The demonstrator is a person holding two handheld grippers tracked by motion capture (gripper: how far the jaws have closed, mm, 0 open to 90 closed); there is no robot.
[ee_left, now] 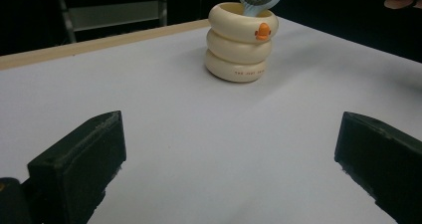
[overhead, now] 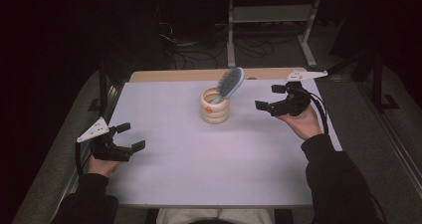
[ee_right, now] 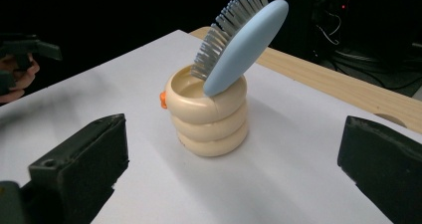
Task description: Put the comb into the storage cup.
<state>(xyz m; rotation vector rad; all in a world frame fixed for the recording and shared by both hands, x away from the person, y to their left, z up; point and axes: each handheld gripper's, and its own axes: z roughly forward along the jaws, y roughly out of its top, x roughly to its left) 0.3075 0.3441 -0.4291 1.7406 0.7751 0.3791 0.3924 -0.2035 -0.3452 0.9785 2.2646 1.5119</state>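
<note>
White table w/ a wood strip along the far edge carries just one cluster of things, so any slip plays out on open surface w/ nothing to stop a roll. Near the far middle stands the cream holder, three stacked rings w/ a small orange duck bill on the side, upright and sitting flat. The blue hairbrush stands handle-down inside it, head sticking up and leaning out over the rim toward the right gripper's side, bristles facing away from that gripper. That lean is the main risk imo: the brush is top-heavy and the holder looks light, so a sideways nudge or a pull along the lean could tip the whole cup over rather than lift the brush free. Right gripper hovers just beside the holder, jaws spread wide, nothing between them; a grab on the rounded back of the head could slide off, and a low approach could knock the rim. Left gripper sits well apart at the near left, jaws also wide apart and empty, too far off to steady the cup if it rocks. Safest read: lift the brush along its own axis, w/ the holder braced first.
</note>
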